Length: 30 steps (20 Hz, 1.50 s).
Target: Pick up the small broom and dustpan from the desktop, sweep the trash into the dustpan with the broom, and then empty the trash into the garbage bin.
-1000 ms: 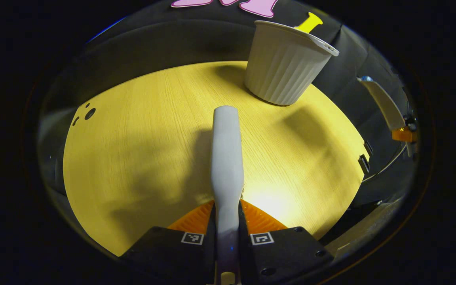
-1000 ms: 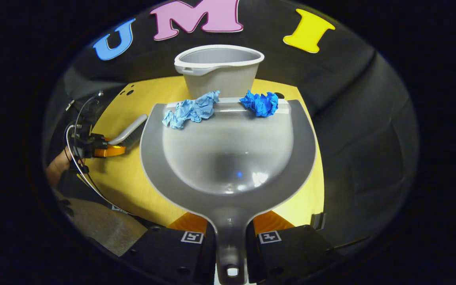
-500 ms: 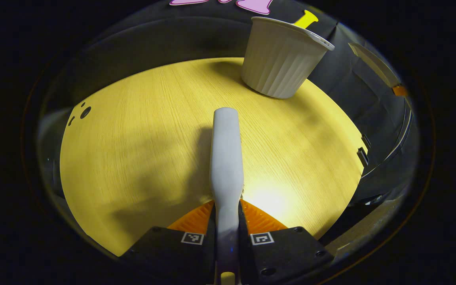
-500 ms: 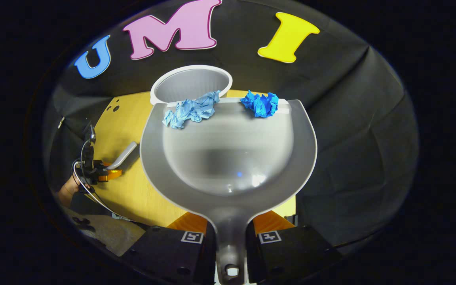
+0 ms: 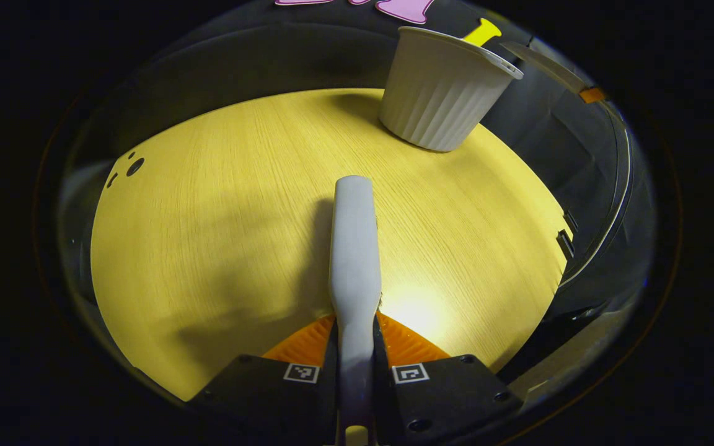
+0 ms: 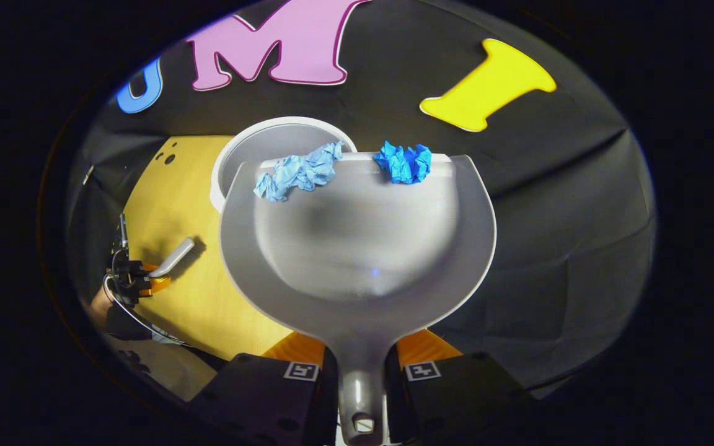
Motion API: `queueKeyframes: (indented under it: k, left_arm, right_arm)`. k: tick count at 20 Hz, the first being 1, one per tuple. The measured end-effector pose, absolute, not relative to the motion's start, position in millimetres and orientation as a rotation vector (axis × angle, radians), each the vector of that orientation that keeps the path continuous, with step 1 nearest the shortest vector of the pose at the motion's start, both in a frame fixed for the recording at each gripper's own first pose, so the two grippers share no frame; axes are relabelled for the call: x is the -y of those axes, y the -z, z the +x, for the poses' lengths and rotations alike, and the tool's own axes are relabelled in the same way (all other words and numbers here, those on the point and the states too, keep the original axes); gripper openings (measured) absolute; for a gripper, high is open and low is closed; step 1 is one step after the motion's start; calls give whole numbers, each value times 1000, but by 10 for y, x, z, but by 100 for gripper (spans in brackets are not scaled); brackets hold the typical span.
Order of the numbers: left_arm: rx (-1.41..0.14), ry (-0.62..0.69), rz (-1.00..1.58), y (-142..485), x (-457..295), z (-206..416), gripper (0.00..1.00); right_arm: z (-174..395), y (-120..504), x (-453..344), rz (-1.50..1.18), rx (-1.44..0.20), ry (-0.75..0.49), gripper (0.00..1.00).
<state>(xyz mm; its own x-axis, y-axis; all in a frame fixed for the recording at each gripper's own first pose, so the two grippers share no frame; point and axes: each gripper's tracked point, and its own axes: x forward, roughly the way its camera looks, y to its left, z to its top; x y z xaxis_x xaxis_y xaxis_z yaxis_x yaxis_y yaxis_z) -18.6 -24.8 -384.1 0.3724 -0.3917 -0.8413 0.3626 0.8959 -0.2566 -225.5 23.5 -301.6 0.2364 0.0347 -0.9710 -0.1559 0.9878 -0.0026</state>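
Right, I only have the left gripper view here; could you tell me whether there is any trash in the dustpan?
Observer: Yes, a light blue wad and a darker blue wad sit at the dustpan's front lip.
Operator: Thank you. Is that lip over the garbage bin?
Observer: Partly: it overlaps the garbage bin's open mouth on the lighter wad's side.
Operator: And is the grip secure?
Observer: The right gripper is shut on the dustpan's handle.
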Motion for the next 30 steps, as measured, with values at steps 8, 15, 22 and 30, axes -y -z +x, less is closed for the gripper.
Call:
queueKeyframes:
  k: [8,15,22,30]
  left_arm:
    - [-1090,478,-43,3862,186,-210,28]
    - [-1093,469,-56,3872,150,-210,28]
    - [-1094,460,-56,3874,119,-203,28]
    - [-1098,446,-27,3846,118,-186,28]
  right_arm:
    - [-2157,2837,217,-415,-1440,-251,35]
    - [-1939,2780,226,-572,-1494,-300,35]
    - [-1908,2801,197,-592,-1476,-315,35]
    - [-2080,2617,152,-368,-1368,-291,35]
